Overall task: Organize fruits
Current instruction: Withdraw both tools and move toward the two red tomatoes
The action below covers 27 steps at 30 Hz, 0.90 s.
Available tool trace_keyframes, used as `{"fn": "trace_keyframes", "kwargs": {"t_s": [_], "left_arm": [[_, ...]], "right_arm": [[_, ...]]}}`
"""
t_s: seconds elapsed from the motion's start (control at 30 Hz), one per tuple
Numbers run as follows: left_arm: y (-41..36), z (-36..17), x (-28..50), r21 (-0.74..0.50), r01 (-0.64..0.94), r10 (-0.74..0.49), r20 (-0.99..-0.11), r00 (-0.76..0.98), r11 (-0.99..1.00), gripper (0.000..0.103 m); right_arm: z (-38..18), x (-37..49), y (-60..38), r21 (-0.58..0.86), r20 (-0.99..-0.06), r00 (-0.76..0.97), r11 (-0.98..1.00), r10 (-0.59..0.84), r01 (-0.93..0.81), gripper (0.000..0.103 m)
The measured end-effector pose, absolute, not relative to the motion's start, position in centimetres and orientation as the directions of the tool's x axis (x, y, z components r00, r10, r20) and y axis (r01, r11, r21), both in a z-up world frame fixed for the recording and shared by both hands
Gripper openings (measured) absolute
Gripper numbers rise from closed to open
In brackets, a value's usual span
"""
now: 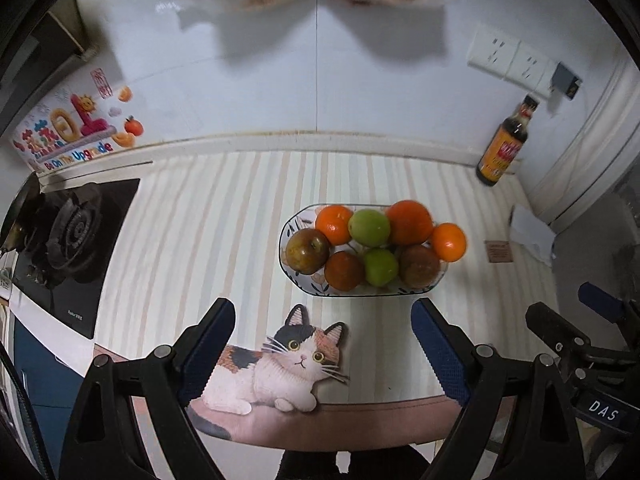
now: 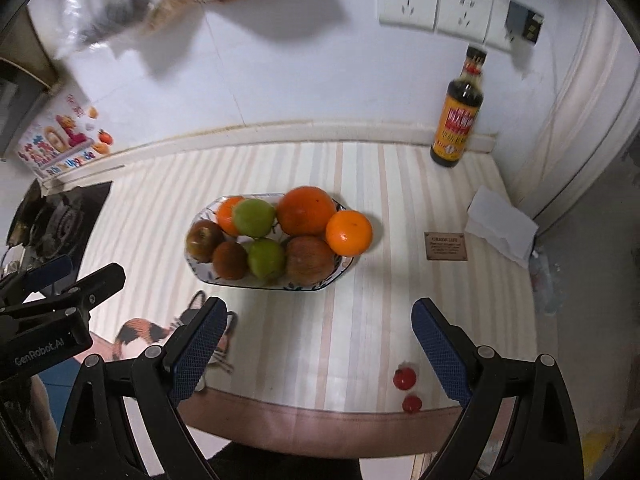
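Blue-padded black jaws of the left gripper (image 1: 323, 356) stand wide apart with nothing between them; the right gripper (image 2: 320, 354) shows the same, spread and empty. Both point steeply down at the striped countertop (image 1: 224, 232) from above its near edge.

Left wrist view: the oval patterned ceramic dish (image 1: 294, 220) piled with oranges, green apples and dark red-brown fruit sits above and right of the gap between the jaws, mid-frame, well apart from the pads. Its long axis runs left to right across the frame.

Right wrist view: same dish (image 2: 202, 216) lies above and left of the jaw gap, long axis again crosswise. Two small red round fruits (image 2: 405, 378) rest loose on the counter at lower right, just beside the right-hand pad.

Judgement: right gripper is clearly nearer the loose red fruits; dish lies between both, roughly equidistant. Likely next pick: red fruits, right hand.
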State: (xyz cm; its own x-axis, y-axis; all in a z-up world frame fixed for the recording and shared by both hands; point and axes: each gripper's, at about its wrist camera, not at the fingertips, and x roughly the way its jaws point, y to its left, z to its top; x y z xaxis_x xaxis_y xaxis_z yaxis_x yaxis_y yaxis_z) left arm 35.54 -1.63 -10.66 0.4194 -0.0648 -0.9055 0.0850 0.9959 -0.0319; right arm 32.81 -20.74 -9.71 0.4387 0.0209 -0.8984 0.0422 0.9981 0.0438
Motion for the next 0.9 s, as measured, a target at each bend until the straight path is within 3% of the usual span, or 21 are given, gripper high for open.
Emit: {"fn": "trace_keyframes", "kwargs": {"t_s": [0.47,0.9], "left_arm": [[-0.1,-4.2,29.0,-0.045,0.083,-0.082,-0.843,0.532,0.996,0.090],[0.2,-2.6,27.2,-0.060,0.081,-0.095,-0.829,0.552,0.995,0.090]], "right_arm": [[-1.2,25.6,-19.8,0.041,-0.828,0.560,0.999,0.018,0.030,0.096],[1.1,23.8,-19.2,0.053,-0.806,0.591,0.998,0.031,0.021,0.096]]}}
